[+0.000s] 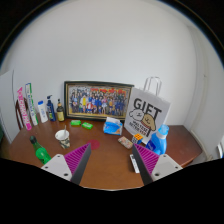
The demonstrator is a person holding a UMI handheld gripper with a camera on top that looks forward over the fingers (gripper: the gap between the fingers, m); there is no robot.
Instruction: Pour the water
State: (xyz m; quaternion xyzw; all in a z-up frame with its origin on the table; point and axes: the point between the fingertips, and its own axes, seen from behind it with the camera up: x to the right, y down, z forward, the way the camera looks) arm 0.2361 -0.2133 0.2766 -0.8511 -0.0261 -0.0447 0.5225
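Glass cup (62, 135) beyond parted fingers (72, 162)

Between the hand-held gripper's (108, 160) spread fingers the wooden tabletop (105, 165) lies bare, hemmed by a small cup (62, 135) and green object (42, 155) leftward, a gift bag (146, 115) rightward, and a framed photo (98, 100) behind.
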